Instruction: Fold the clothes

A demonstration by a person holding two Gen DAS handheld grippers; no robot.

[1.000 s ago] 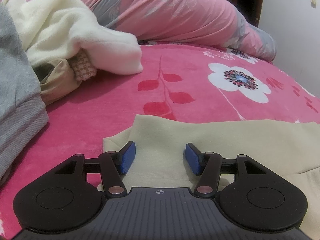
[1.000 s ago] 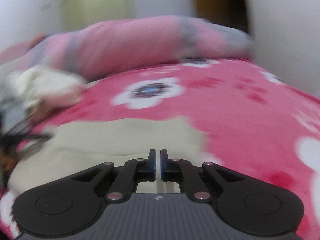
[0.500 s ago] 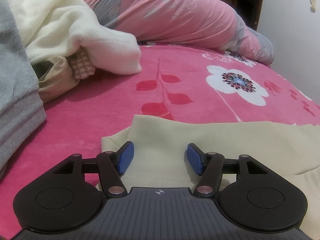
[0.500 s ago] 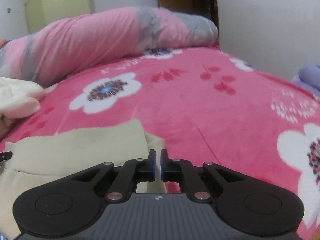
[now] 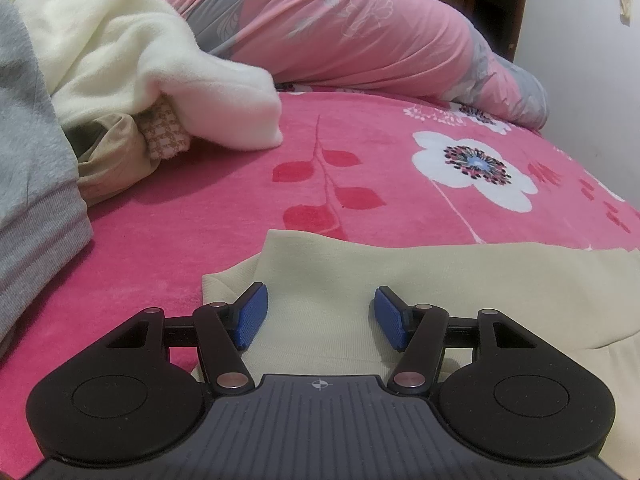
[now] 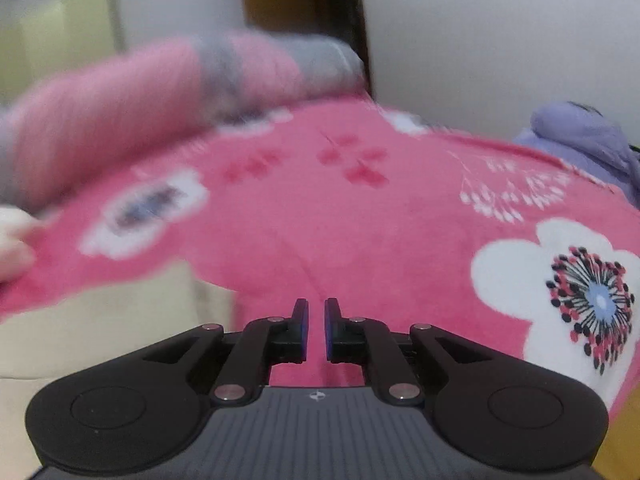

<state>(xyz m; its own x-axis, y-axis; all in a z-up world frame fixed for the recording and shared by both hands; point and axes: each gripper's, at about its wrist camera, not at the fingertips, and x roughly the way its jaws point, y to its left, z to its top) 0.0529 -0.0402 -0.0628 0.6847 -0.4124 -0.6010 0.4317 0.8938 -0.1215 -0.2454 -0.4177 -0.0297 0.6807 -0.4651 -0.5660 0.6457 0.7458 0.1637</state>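
Soft, even indoor light, no glare; faint shadows beneath the clothes pile [image 5: 120,92]; left view sharp; right view motion-blurred (bedding smeared); fisheye bending and dark corners in both.

The right wrist view is motion-blurred, smearing the rolled pink quilt [image 6: 172,108] and bed flowers; the cream garment [image 5: 460,280] is cut by the left view's right edge; the grey garment [image 5: 28,160] leaves its left edge; a beige cloth [image 5: 108,160] lies half hidden under the white fleece [image 5: 160,60].

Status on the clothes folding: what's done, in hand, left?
Done: beige garment lies partly folded on the bed. In hand: nothing; left gripper open above it, right gripper opening over bare blanket. Left: finishing folds, then the heap beside it.
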